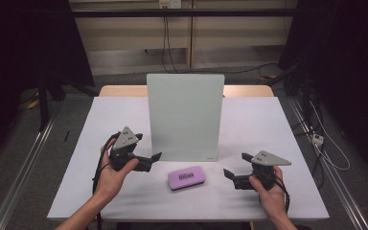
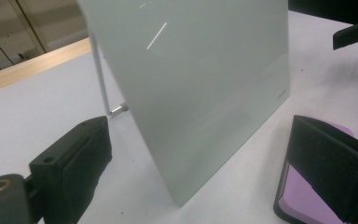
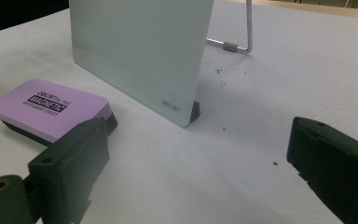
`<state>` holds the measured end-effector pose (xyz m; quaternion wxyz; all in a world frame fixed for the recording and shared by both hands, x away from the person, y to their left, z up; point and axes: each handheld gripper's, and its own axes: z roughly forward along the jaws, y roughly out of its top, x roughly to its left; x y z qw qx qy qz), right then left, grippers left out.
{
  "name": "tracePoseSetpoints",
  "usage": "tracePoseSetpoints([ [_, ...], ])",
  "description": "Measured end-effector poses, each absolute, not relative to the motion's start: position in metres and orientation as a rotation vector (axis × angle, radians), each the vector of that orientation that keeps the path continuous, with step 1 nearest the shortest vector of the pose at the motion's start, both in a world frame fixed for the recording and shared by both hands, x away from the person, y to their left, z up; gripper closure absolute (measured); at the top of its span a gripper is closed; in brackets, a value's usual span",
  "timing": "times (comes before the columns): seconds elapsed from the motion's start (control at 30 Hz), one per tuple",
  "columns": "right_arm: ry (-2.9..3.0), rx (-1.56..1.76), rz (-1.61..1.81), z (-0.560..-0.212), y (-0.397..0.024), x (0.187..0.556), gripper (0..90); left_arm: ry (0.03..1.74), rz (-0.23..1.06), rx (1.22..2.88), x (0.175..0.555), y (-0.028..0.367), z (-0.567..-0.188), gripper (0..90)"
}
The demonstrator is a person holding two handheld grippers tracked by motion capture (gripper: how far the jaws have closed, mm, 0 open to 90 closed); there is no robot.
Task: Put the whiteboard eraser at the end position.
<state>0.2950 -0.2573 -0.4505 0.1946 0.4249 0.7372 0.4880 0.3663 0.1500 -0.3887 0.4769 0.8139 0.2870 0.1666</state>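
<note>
Your left hand-held gripper [image 1: 146,160] sits in your left hand [image 1: 109,178], low over the white surface [image 1: 268,124], with its jaws spread apart and nothing between them. In the left gripper view, the jaws frame the lower edge of the pale green glass board [image 2: 191,88], which stands tilted just ahead of them; the right jaw overlaps the near end of the purple eraser [image 2: 307,205], but you are not touching it.

Your right hand-held gripper [image 1: 237,173] is in your right hand [image 1: 270,189], also just above the surface, jaws released wide and empty, pointing toward the middle. In the right gripper view, the eraser [image 3: 51,109] lies beyond the left jaw, its top printed with a black "MAGNETIC" label, and the board's lower corner [image 3: 177,109] stands between the jaws farther off, resting on a small dark foot [image 3: 195,112].

The eraser [image 1: 186,178] lies flat on the surface between your two grippers, just in front of the board's bottom edge and apart from it. The board [image 1: 184,115] stands near the centre of the surface, leaning back on a thin metal wire stand [image 3: 242,44] that shows behind it in both gripper views. A few dark specks [image 3: 221,71] dot the surface near the board's foot. Beyond the far edge, a strip of wood [image 1: 120,91] borders the surface, and cables [image 1: 165,43] hang along the back wall.
</note>
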Motion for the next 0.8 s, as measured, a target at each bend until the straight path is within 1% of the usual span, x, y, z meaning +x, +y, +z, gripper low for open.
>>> tracePoseSetpoints([
  [0.4,2.062,1.204,1.362,-0.451,-0.259,0.293,5.5,0.762,0.452,1.978,0.357,0.176,-0.398,6.2],
  [0.7,2.061,1.213,1.355,-0.452,-0.26,0.293,5.5,0.831,0.444,1.976,0.344,0.191,-0.406,6.2],
  [0.8,2.06,1.22,1.351,-0.452,-0.261,0.292,5.5,0.834,0.46,1.983,0.341,0.195,-0.408,6.3],
])
